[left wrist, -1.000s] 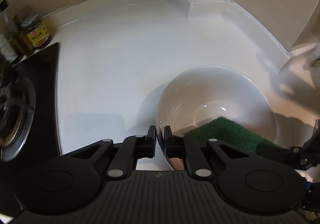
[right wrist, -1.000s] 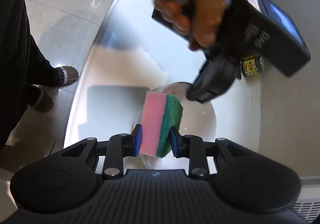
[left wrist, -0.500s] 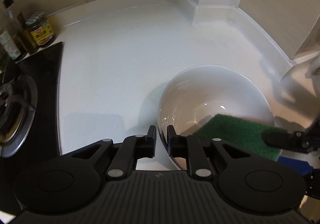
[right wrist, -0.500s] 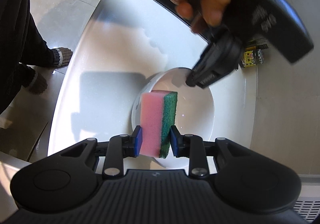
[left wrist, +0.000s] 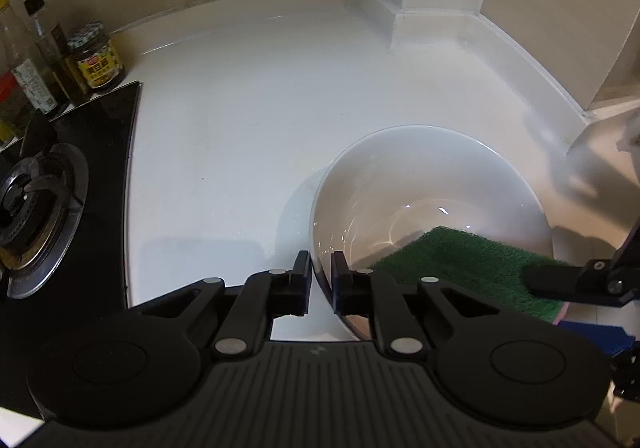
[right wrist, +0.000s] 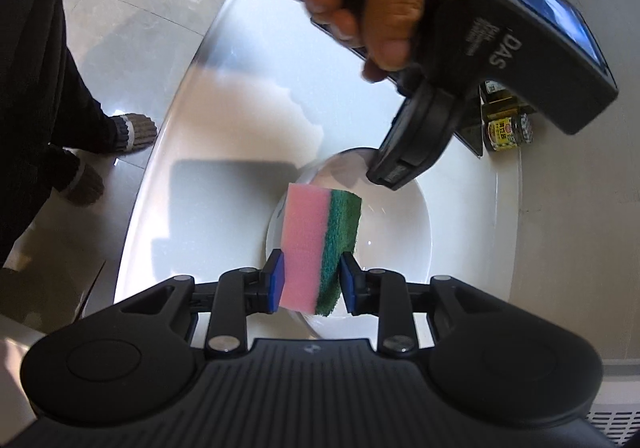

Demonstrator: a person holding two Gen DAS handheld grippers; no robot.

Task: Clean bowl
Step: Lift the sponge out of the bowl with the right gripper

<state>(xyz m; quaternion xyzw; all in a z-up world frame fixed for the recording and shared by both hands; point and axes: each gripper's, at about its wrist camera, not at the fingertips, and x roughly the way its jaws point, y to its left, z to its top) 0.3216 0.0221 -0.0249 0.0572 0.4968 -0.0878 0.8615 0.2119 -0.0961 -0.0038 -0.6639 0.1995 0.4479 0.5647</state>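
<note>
The right gripper [right wrist: 308, 280] has its blue-padded jaws clamped on a rectangular sponge, pink foam on one face and green scouring pad on the other [right wrist: 320, 244]. The sponge's long axis runs straight out along the fingers, so its free end juts forward over the near rim of the glossy white ceramic bowl [right wrist: 400, 244]. The green face is turned toward the bowl's hollow and the pink face toward the counter's outer edge.

The left gripper [left wrist: 322, 280] is closed on the bowl's rim: one finger sits outside the wall, the other inside, pinning the bowl where it stands on the white countertop [left wrist: 248, 119]. In the left wrist view the green pad already reaches in over the rim, above the inner wall; whether it touches the glaze cannot be told.

By my reading the coming stroke depends on that alignment: the bowl's floor lies ahead of and below the sponge's tip, so the right gripper, the nearer tool, need only press forward and down, green face leading.

A brown glass jar with a yellow label [left wrist: 96, 59] stands well apart, beside the black gas hob [left wrist: 60, 183].
</note>
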